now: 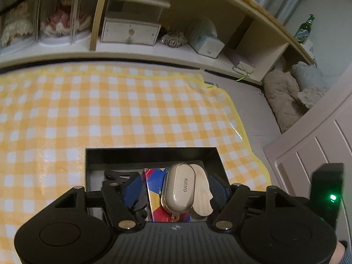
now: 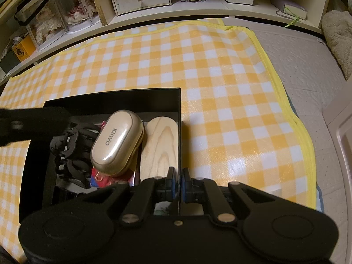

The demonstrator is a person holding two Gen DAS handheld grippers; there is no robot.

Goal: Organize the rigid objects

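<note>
Two grippers work over one black box [image 2: 178, 132], and the nearest relation is at the right gripper [image 2: 178, 181]: its jaws stand nearly closed, one on each side of the box's right wall, so they appear to pinch that thin wall near its near end; whether the pads actually press it I cannot tell for sure. Just left of that wall, inside the box, a pale wooden oval piece [image 2: 159, 145] lies flat with its long axis running away from the camera, roughly parallel to the wall. Beside it, further left, the beige Kinyo case [image 2: 116, 140] rests tilted on top of a colourful packet [image 2: 98, 179], and a black hair claw clip [image 2: 70, 151] sits left again. From the left wrist view the left gripper [image 1: 176, 189] hangs over the box with jaws wide apart and nothing between them; the Kinyo case [image 1: 179, 190] lies directly ahead between the spread fingers, long axis pointing forward along them. Judged from this, the left gripper is better placed for anything inside the box, since the right one is occupied at the wall. Beyond the box stretches the yellow checked mat [image 2: 220, 77], with shelving [image 2: 198, 6] further back.
</note>
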